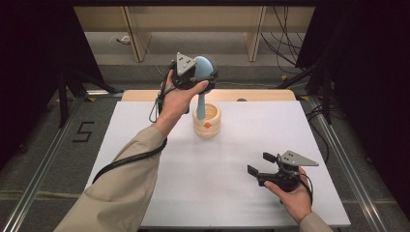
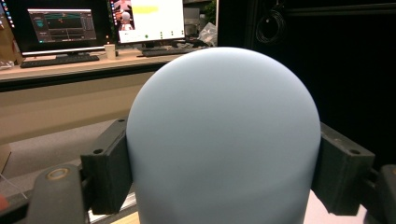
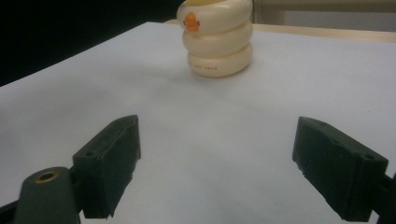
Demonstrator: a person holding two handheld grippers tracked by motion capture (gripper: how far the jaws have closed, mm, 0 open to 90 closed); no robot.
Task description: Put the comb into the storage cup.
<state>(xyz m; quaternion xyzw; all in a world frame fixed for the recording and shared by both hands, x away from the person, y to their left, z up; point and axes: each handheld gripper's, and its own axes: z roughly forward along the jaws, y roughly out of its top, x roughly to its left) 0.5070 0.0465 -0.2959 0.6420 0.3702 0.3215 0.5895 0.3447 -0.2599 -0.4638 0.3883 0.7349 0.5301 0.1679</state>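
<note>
Monitors (image 2: 102, 23) behind the left claw's (image 2: 223, 154) blue dome (image 2: 223, 135).

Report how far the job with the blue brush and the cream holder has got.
Done: the left gripper is clamped on the blue brush by its head. In hand: its handle reaches into the cream holder. Left: release or lift clear, cannot tell which. The right gripper waits open.

We are seeing a white table top (image 1: 217, 193) lying on a pale wooden bench (image 1: 145, 94). Beyond it, a desk (image 2: 70, 67) is carrying two lit monitors (image 2: 63, 25), a keyboard (image 2: 58, 59) and a paper cup (image 2: 110, 51). Black cables (image 1: 285, 34) are hanging at the back right.
</note>
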